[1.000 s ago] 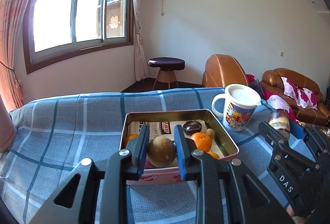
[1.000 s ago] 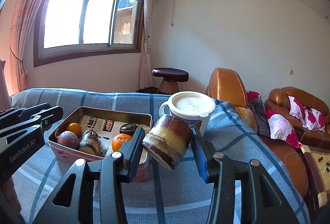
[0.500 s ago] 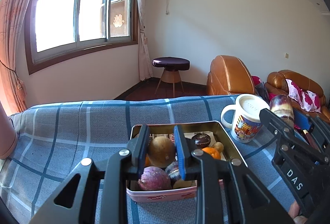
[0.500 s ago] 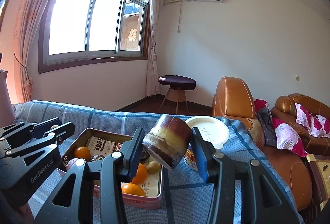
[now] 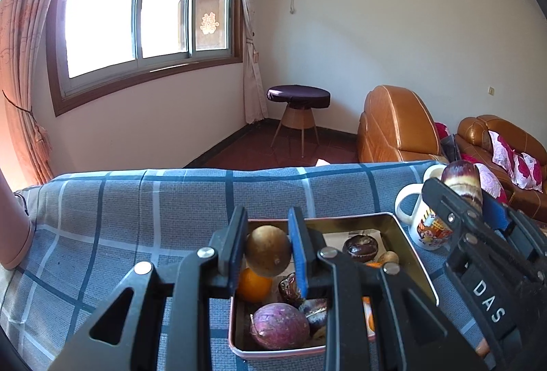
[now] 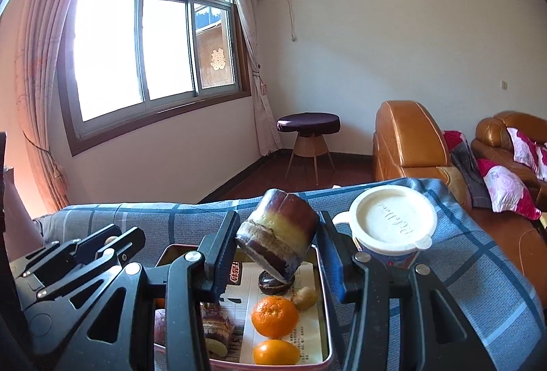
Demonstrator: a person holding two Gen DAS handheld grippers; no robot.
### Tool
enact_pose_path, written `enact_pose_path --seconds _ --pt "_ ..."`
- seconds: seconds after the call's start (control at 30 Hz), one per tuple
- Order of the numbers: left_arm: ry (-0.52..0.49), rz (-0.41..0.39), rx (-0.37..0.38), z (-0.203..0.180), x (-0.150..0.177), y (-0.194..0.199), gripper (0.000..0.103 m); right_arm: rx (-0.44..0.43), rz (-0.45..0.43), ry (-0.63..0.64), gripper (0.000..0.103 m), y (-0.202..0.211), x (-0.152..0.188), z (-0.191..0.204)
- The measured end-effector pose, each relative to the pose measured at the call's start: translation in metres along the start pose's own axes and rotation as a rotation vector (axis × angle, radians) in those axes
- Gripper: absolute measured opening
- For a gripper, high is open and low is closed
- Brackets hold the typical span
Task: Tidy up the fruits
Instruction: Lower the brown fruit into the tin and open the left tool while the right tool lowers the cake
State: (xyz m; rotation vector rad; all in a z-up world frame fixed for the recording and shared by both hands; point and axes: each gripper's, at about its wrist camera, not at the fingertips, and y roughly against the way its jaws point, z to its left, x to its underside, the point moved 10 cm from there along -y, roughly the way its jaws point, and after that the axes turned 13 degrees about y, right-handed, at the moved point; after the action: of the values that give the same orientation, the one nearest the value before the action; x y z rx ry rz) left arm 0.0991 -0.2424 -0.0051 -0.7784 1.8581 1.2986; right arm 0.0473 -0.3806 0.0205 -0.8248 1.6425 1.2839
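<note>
Left wrist view: the left claw (image 5: pixel 267 254) is clamped on a round tan-brown fruit (image 5: pixel 268 255), held above the near-left part of a shallow rectangular metal tin (image 5: pixel 415 263) that sits on the worktop covered in blue-grey plaid cloth (image 5: pixel 136 217). Inside the tin lie a round purple passion fruit (image 5: pixel 279 326), a small orange mandarin (image 5: pixel 254 285) and a dark glossy chestnut-like piece (image 5: pixel 360 248); others are partly hidden by the fingers. The right claw (image 5: pixel 478 210) enters at right, beside a white printed mug (image 5: pixel 422 227). Right wrist view: the right claw (image 6: pixel 277 241) is clamped on a tilted purple-and-yellow sugarcane segment (image 6: pixel 277 239), held over the tin's (image 6: pixel 323 289) far end; whether the segment touches the dark piece beneath is unclear. Two orange mandarins (image 6: pixel 275 318) lie on printed paper in the tin. The mug's white lid (image 6: pixel 393 220) is just right of the tin.
</note>
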Motion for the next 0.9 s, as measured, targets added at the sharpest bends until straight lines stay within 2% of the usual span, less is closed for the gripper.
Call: enact_pose_path --seconds 0.3,0.43,0.9 --pt "0.008 0.101 -0.056 0.003 0.012 -0.039 0.026 -0.031 0.063 -0.102 0.048 -0.032 0.011 -0.006" --pt "0.001 0.149 -0.069 -0.003 0.023 -0.053 0.026 -0.02 0.097 -0.104 0.048 -0.043 0.024 -0.012" --pt "-0.018 0.214 -0.107 -0.006 0.043 -0.073 0.026 -0.037 0.19 -0.057 0.048 -0.064 0.039 -0.006"
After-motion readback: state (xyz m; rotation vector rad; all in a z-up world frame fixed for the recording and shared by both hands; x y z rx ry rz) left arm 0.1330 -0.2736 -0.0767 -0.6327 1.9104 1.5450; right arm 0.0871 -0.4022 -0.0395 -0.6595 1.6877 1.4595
